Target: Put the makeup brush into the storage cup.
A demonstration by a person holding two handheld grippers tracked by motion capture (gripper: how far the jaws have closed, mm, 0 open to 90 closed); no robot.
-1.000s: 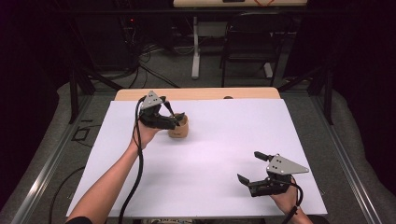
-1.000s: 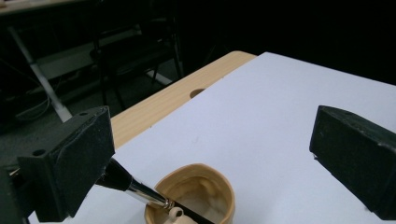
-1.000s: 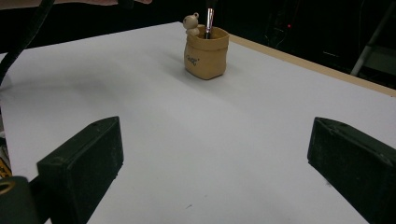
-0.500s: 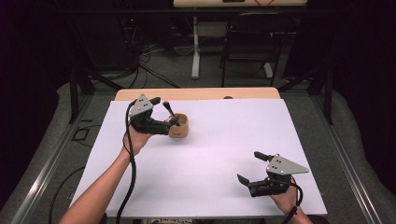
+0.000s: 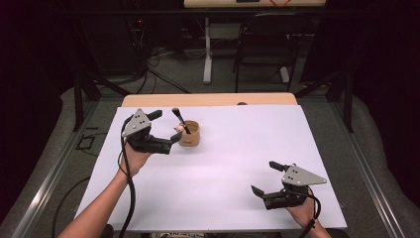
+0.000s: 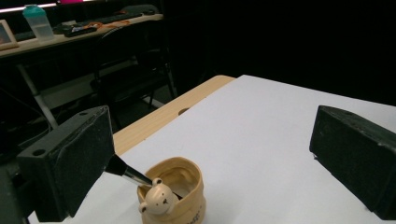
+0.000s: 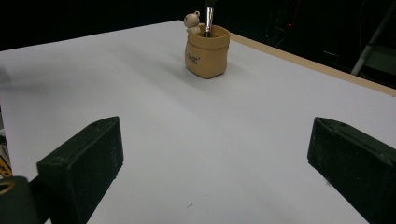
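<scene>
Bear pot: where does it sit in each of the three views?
High view: bear pot left of centre on the white sheet, just right of the left tongs.
Left gripper view: bottom centre, bear face toward the camera, between the jaws.
Right gripper view: top centre, far across the sheet.
Shared landmark: the brush standing in the pot, and the table's wooden edge behind it.
</scene>
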